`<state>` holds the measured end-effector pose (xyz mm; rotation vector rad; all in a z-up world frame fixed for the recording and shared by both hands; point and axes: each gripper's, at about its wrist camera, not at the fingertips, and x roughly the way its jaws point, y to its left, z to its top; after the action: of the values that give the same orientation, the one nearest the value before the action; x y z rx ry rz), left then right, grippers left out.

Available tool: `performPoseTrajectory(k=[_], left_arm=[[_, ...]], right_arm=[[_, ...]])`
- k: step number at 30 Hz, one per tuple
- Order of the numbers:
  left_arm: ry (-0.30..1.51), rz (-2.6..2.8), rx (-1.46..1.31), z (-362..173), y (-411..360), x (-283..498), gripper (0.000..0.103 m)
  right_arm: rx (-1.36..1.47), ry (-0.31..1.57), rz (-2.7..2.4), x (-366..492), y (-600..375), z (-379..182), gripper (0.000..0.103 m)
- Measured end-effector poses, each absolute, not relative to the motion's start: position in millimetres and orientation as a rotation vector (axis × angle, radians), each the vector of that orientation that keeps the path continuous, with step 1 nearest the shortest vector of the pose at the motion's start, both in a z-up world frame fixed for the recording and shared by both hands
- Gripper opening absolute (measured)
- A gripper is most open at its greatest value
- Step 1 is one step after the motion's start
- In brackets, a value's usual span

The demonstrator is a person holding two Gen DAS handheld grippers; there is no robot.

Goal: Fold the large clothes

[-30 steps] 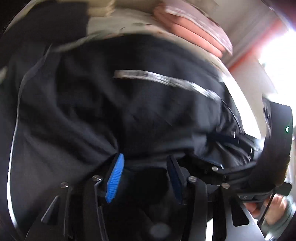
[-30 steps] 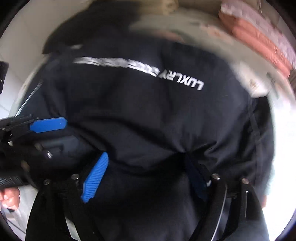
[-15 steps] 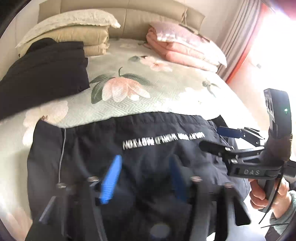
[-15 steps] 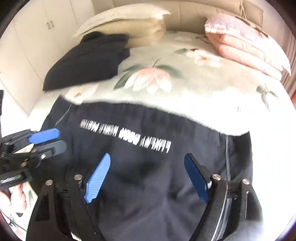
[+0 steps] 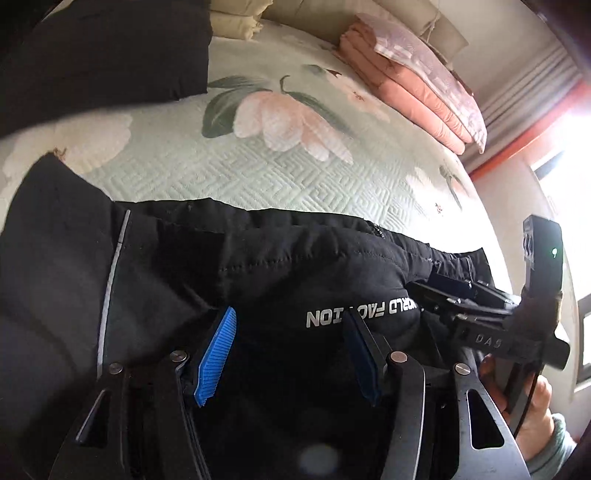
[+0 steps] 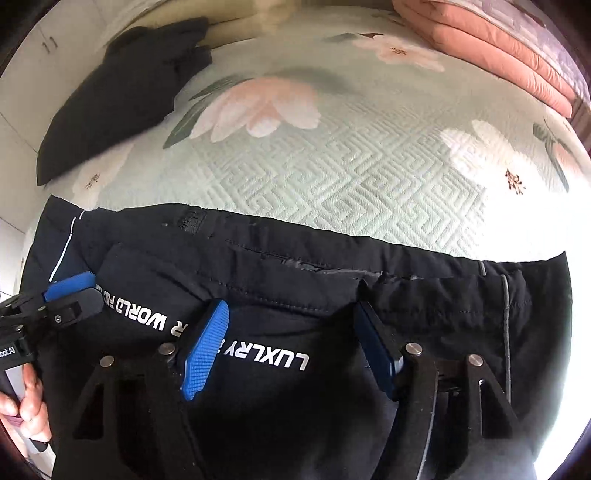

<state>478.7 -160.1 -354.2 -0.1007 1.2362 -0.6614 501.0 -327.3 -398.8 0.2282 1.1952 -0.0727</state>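
Lying across the near part of the bed (image 6: pixel 332 177), the black garment (image 6: pixel 295 266) spreads from one side of both views to the other, its far edge running straight over the pale green quilted cover with its big pink flower print. White lettering (image 6: pixel 266 356) on the cloth sits in a raised fold at the garment's near side, and a thin pale stripe (image 5: pixel 110 280) runs down its left part.

The left gripper (image 5: pixel 291 354) stands wide open over that near fold, its blue-padded fingers (image 5: pixel 216 354) spread to either side of the lettering (image 5: pixel 354 312), with black cloth filling the gap between them. Whether the pads press on the fabric or hang just above it cannot be told. From the right wrist view this gripper (image 6: pixel 68 291) shows at the garment's left side, its blue tip against the bulged fold.

The right gripper (image 6: pixel 291 343) is likewise spread wide, one pad (image 6: pixel 203 347) on each side of the printed words, gripping nothing that can be seen; the cloth lies directly under and between the fingers. In the left wrist view the same gripper (image 5: pixel 454 291) reaches in over the garment's right end, beyond the lettering, held by a bare hand (image 5: pixel 528 410).

Beyond the garment's far edge, well apart from it, a second dark piece of clothing (image 6: pixel 118 92) rests near the pillows (image 5: pixel 236 26), and a stack of folded pink bedding (image 5: pixel 417 77) sits at the bed's far right.
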Motion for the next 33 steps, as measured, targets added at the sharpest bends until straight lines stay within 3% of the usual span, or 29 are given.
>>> performPoseTrajectory(k=[7,12,14,16,19,33], left_arm=[[1.134,-0.674,-0.052,-292,-101,417,0.062],[1.175,-0.56,-0.043,-295,-52,373,0.062],[1.234,-0.487,-0.031,-323,-44,372,0.061],[1.209,-0.481,-0.062,-344,-39,375,0.063],[1.189,-0.456,-0.082,-346,-40,381,0.063],[1.094,-0.376,0.043,-289,4,349,0.064]], right_arm=[[0.155,1.089,0.037,388,-344,-326,0.072],[0.085,1.183,0.009,316,-333,-342,0.071],[0.02,1.257,-0.036,315,-330,-373,0.07],[0.031,1.261,-0.051,320,-335,-391,0.083],[0.09,1.261,-0.052,326,-348,-399,0.087],[0.218,1.154,-0.186,262,-434,-329,0.088]])
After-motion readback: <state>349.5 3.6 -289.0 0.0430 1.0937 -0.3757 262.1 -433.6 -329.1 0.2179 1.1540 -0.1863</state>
